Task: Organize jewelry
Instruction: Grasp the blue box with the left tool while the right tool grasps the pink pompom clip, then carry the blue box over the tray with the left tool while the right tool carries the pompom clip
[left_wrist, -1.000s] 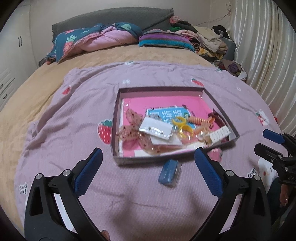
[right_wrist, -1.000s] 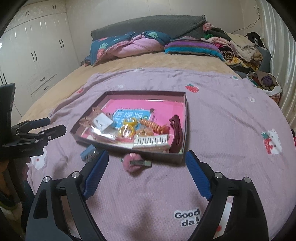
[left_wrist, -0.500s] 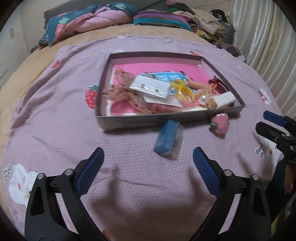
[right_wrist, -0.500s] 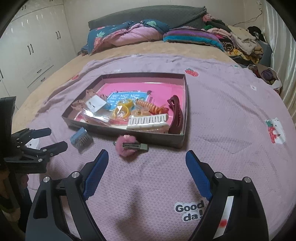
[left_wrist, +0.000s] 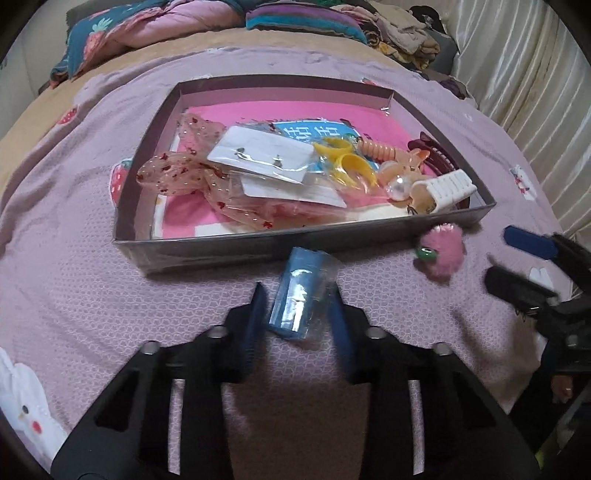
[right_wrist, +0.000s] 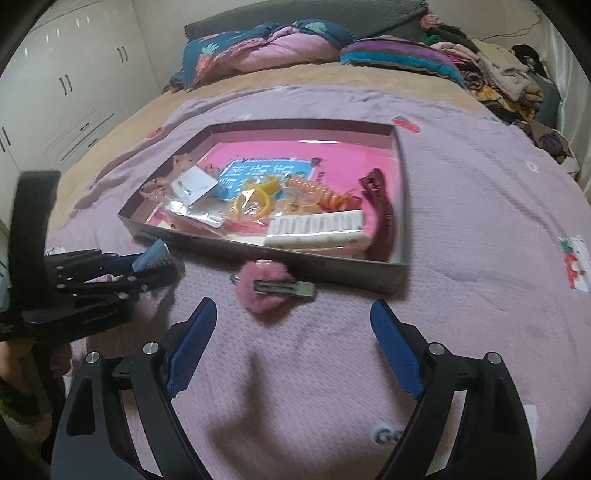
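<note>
Your left gripper (left_wrist: 297, 308) points down at the purple blanket (left_wrist: 74, 295) on the bed, and its jaws are closing around the small blue comb in its clear wrapper (left_wrist: 301, 291). The comb lies between the two blue pads; the right pad looks to be touching the wrapper, while you cannot quite tell whether the left pad has met it. The comb lies on the blanket just in front of the near wall of the tray (left_wrist: 207, 251).

Your right gripper (right_wrist: 291, 347) hangs over the blanket with its jaws spread wide and nothing between them. Just beyond its fingertips lies the fluffy pink hair clip (right_wrist: 267, 284), metal clasp up, on the blanket and close to the tray's near wall (right_wrist: 332, 273) but outside it. From the right wrist view, your left gripper (right_wrist: 147, 269) shows at the left with the comb (right_wrist: 153, 254) at its tips.

Inside the tray, on a pink sheet, sit the sorted pieces: a white comb-like clip (right_wrist: 317, 227) near the front, a dark red claw clip (right_wrist: 382, 214) along the right wall, yellow rings (right_wrist: 258, 194), an orange spiral hair tie (right_wrist: 314, 192), a pearl bead (left_wrist: 397, 191), a white card of earrings in a plastic sleeve (left_wrist: 260, 158), and a sheer pink ribbon bow (left_wrist: 177, 173) at the left.

Farther back, folded quilts (right_wrist: 266, 48) and a pile of clothes (right_wrist: 491, 74) lie at the head of the bed, with white wardrobe doors (right_wrist: 66, 96) to the left.
</note>
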